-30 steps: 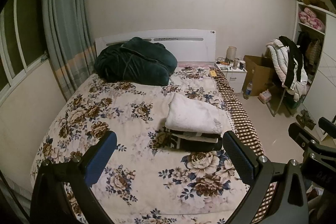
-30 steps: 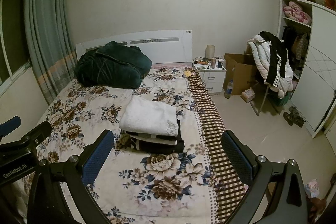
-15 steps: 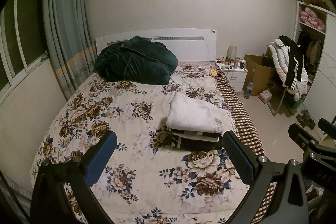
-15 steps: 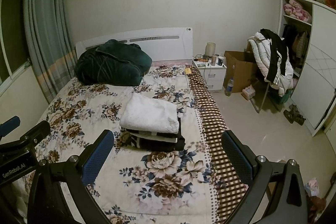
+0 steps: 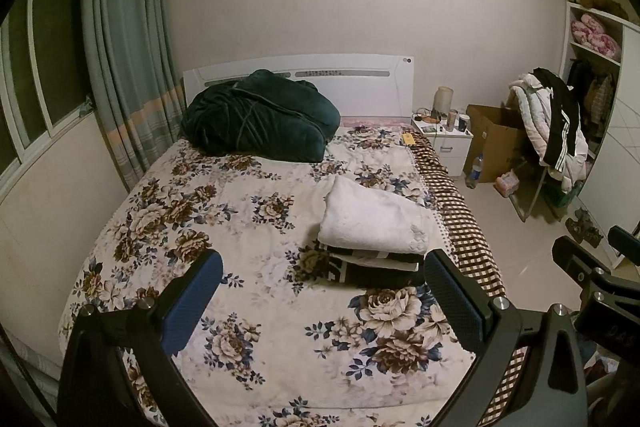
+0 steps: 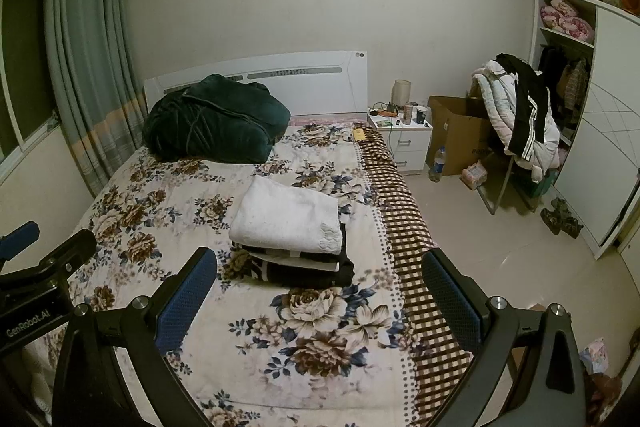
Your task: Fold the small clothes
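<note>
While the left gripper [image 5: 322,295] hangs with fingers spread and empty, the folded clothes stack [image 5: 374,239] sits on the bed [image 5: 240,211] just beyond its right finger. From the right wrist, the right gripper [image 6: 320,293] is likewise spread, the stack [image 6: 290,231] lying between and beyond its fingers.

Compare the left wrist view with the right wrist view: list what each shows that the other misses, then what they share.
Only the left wrist view shows the multi-pane window at far left and the right gripper's body at its right edge.

Only the right wrist view shows the left gripper's body with its GenRobot.AI label, and more bare floor beside the bed.

Both show the floral bedspread, the folded white towel atop dark folded clothes, the green blanket, the nightstand, the cardboard box, and open, empty left gripper and right gripper.
</note>
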Motion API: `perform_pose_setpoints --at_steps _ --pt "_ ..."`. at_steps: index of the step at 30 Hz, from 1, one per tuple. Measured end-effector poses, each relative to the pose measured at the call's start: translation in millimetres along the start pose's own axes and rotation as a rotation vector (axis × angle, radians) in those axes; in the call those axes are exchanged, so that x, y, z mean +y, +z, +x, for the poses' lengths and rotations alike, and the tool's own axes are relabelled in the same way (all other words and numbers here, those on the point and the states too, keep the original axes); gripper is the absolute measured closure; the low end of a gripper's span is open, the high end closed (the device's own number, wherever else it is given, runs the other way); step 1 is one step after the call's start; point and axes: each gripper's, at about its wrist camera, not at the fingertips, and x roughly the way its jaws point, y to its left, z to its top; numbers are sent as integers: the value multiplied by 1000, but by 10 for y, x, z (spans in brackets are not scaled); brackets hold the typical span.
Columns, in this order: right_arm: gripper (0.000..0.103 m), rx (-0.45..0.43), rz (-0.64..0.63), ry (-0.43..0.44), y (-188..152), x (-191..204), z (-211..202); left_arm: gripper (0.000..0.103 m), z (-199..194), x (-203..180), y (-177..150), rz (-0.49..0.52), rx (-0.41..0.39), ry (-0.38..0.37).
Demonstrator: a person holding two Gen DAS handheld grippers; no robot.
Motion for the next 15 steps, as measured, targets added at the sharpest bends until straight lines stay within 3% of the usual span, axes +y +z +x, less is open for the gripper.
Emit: perform_pose_setpoints --at_steps 15 --pt "0 2 -1 4 -11 1 3 0 -9 82 -23 2 -4 1"
